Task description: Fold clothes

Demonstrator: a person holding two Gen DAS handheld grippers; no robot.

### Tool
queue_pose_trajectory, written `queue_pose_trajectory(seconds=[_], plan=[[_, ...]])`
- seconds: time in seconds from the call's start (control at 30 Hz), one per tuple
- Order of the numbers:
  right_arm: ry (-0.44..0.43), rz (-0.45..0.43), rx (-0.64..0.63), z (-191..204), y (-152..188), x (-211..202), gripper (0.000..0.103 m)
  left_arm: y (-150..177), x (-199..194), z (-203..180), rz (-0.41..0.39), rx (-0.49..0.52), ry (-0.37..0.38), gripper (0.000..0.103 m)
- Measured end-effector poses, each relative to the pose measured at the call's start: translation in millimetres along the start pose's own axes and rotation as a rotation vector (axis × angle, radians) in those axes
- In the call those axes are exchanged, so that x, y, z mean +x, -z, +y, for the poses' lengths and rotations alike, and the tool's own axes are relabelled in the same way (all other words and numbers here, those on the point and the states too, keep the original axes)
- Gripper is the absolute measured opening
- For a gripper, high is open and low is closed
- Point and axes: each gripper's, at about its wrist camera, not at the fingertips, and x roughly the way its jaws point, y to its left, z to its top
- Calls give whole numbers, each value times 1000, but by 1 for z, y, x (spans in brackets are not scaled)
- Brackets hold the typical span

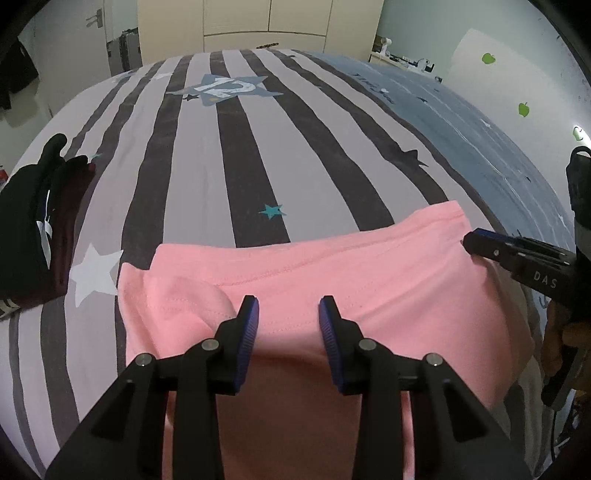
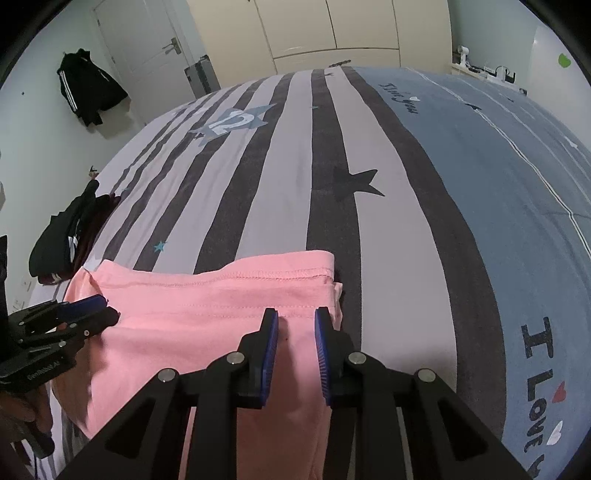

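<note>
A pink garment [image 1: 295,280] lies folded on the striped bed, its hemmed edge toward the far side; it also shows in the right wrist view [image 2: 207,306]. My left gripper [image 1: 289,306] is open, its blue pads over the garment's near left part. It appears at the left edge of the right wrist view [image 2: 99,310]. My right gripper [image 2: 295,317] is open over the garment's right end, near the folded corner. It appears at the right of the left wrist view [image 1: 476,240], its tip at the garment's right edge.
A pile of dark clothes [image 1: 33,229] lies at the bed's left edge, also in the right wrist view [image 2: 66,236]. The striped and blue bedspread [image 2: 369,221] stretches beyond. A wardrobe [image 2: 332,29], door and hanging black jacket [image 2: 88,88] stand behind.
</note>
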Motion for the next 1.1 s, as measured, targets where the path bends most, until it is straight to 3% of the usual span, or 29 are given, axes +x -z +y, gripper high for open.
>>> queue_pose_trajectory(seconds=[0.03,0.13,0.43,0.6,0.77,0.93,1.1], plan=[[-2,0,1,0,0,0,18,0,1,0,-4,0,2,12],[-6,-2,5,-1,1,1,19,3,1,-3,-10,-3,-1,1],[-20,-11,26,-4,1,1,18,-21,-16,1,-112,-47,2,1],[-14,-22,53,-8,-2,1,19,-32,-4,0,-104,-40,-4,1],[-5,-20,89,-17,-4,4,31,-21,13,10,-41,-78,-23,1],[15,-64,58,-15,-7,-10,31,-19,-1,24,-81,-158,-15,3],[-51,-75,6,1,-6,-26,31,-26,-16,50,-109,-251,0,8]])
